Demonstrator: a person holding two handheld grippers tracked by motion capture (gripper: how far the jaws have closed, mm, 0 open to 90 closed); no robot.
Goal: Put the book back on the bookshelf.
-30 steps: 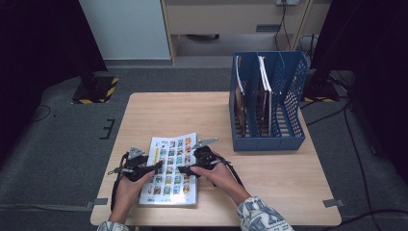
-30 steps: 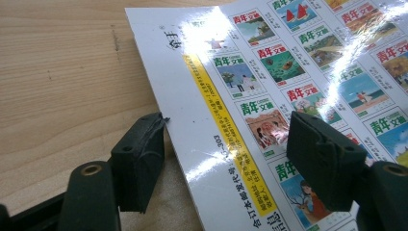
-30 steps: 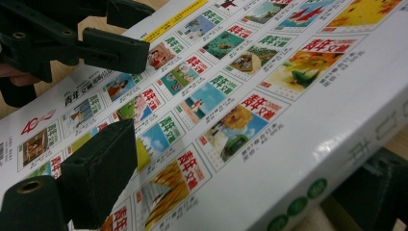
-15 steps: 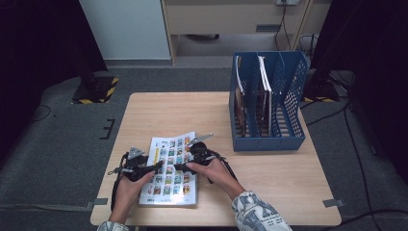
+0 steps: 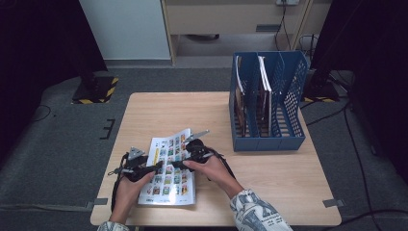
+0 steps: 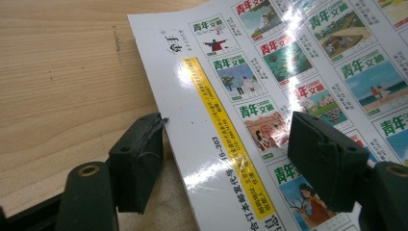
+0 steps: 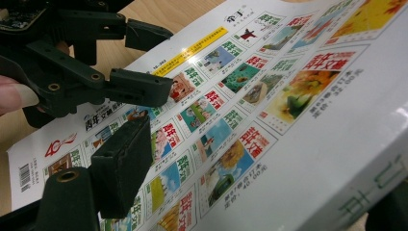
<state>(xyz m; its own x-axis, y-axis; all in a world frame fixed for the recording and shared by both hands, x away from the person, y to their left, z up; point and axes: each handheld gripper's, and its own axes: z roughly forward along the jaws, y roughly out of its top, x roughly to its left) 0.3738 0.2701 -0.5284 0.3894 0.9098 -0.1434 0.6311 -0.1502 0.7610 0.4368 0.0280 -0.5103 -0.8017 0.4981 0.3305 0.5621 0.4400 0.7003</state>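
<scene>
While upright, file rack [image 5: 268, 122] holds magazines [image 5: 262, 77].

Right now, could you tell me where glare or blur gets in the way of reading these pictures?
Left gripper view: white glare streaks lie across the glossy magazine, washing out some cover pictures; the near fingers look soft. Right gripper view: the magazine's near spine edge is blurred. High view: evenly lit table, dark surroundings.

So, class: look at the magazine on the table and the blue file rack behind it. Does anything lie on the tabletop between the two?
Nothing visible does. From the magazine, bare wooden table runs up to the blue file rack. Both the left gripper and the right gripper are already at the magazine.
</scene>
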